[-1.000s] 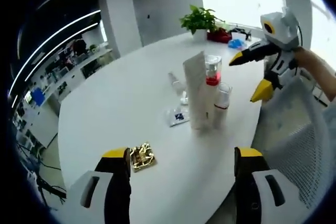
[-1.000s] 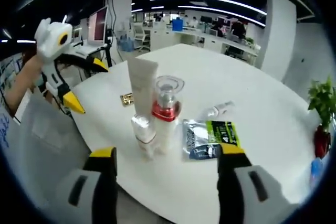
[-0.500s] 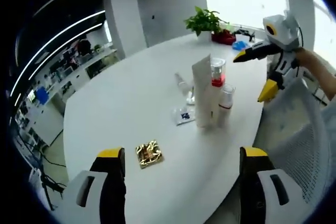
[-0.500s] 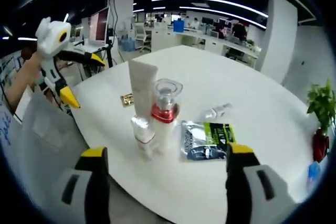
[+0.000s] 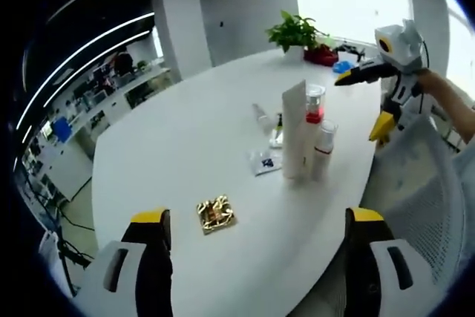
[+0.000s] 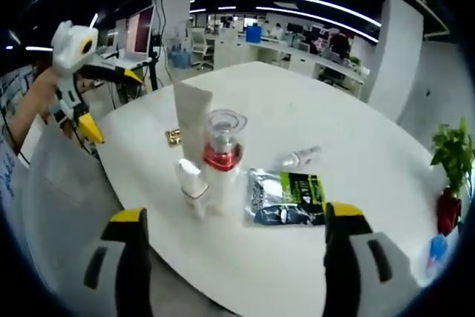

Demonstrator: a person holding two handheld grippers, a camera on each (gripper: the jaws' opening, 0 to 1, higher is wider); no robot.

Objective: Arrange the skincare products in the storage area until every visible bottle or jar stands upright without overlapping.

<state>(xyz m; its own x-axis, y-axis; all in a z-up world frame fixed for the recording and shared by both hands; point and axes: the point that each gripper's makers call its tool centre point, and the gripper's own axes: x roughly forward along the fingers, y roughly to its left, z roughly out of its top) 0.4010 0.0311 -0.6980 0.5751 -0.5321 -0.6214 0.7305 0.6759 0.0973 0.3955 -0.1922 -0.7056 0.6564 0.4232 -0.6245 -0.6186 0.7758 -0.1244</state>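
Three products stand upright close together near the table edge: a tall white tube (image 5: 295,130) (image 6: 191,120), a bottle with a clear cap and red band (image 5: 315,105) (image 6: 220,155), and a small white bottle (image 5: 323,150) (image 6: 191,183). A small clear bottle (image 5: 261,114) (image 6: 298,157) lies on its side beyond them. A dark green packet (image 6: 288,197) (image 5: 277,131) and a little sachet (image 5: 264,162) lie flat. My left gripper (image 5: 257,215) (image 6: 113,104) is open and holds nothing. My right gripper (image 6: 235,213) (image 5: 364,105) is open too, with nothing between its jaws. Both hang off the table edge.
A gold foil piece (image 5: 216,214) (image 6: 174,136) lies on the white round table (image 5: 185,131). A potted plant (image 5: 295,31) (image 6: 451,157) and a red object (image 5: 320,55) stand at the far edge. A mesh chair (image 5: 423,183) is beside the table.
Both views have drawn back from the group of products, so they look smaller. The products have not moved, and both grippers stay open.
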